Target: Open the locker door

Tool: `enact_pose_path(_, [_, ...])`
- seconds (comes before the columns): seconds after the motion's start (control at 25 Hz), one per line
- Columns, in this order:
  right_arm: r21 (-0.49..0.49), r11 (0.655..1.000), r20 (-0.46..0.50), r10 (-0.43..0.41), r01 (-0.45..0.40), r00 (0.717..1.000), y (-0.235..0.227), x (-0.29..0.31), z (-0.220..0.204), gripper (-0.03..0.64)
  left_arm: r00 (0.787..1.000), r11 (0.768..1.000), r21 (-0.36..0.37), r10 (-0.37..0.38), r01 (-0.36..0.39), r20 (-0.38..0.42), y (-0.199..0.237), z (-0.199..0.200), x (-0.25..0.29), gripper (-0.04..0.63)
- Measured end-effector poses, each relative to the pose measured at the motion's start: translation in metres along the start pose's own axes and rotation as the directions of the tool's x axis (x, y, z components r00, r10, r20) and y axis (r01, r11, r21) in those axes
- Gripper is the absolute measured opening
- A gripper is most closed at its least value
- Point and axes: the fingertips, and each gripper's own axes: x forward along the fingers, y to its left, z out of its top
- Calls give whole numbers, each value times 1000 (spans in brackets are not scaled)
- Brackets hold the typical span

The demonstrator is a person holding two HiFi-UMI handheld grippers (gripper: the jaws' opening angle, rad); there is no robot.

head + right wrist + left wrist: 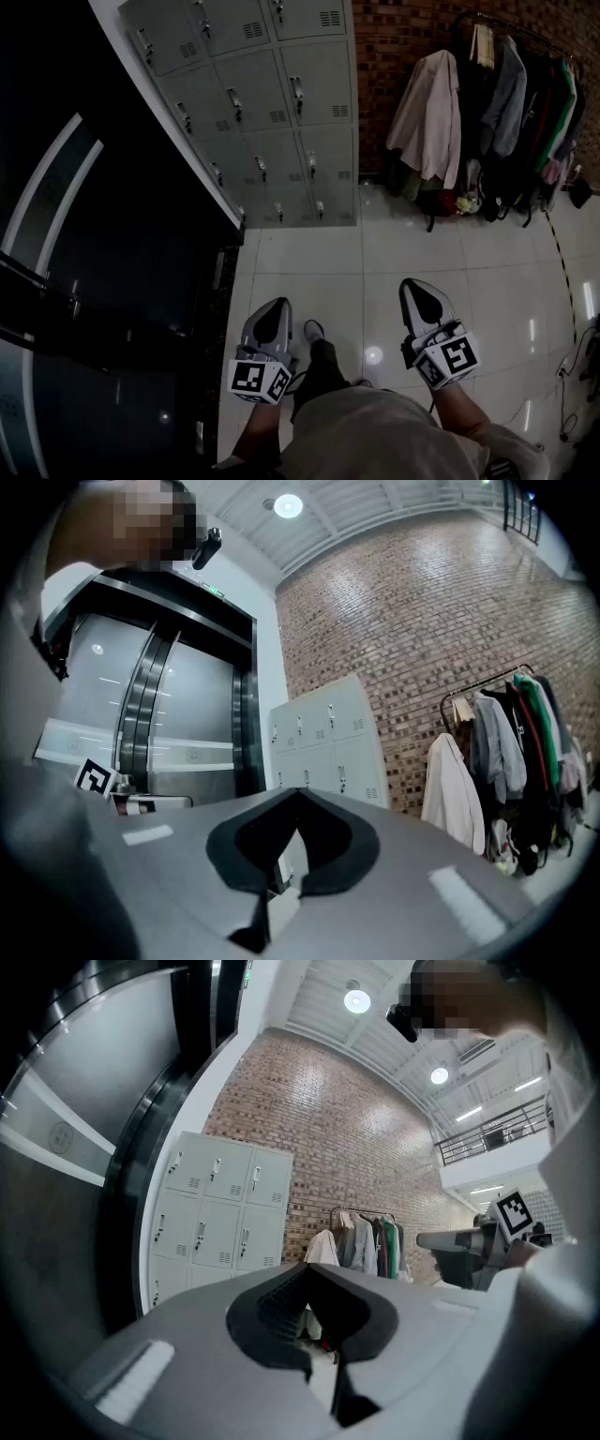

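A bank of grey lockers [272,112] stands against the brick wall at the far end of the tiled floor, every door in view closed, each with a small handle. The lockers also show in the left gripper view [220,1222] and the right gripper view [328,738], still some way off. My left gripper [272,314] is held low near my legs, shut with nothing in it, its tips meeting [307,1267]. My right gripper [417,291] is level with it on the right, also shut and empty [298,792]. Neither touches the lockers.
A clothes rack [497,103] hung with coats stands right of the lockers, bags at its foot. Dark lift doors [94,281] fill the left side. White tile floor [319,262] lies between me and the lockers. A cable [562,262] runs along the floor at right.
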Motion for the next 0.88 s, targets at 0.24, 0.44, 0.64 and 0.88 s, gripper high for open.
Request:
enact_pose_path(0.24, [1,1000,-11,-21,21,1000,-26,88,-33,2,1000,1000,4,-11,11,18,77,-7,63,26])
enact_pose_path(0.44, [-3,999,-17,-36,36,999,-55,192,-55,2,1000,1000,10,-17,17,15,162,-11,136,26])
enact_pose_path(0.64, [-8,998,-37,-58,58,998,-72,274,-79,2,1000,1000,18,-25,25,9,236,-21,189,26])
enact_pose_path(0.88, [-17,998,-51,-66,66,996,-96,352,-112,2,999,999,3,-38,38,-8,303,-46,242,26])
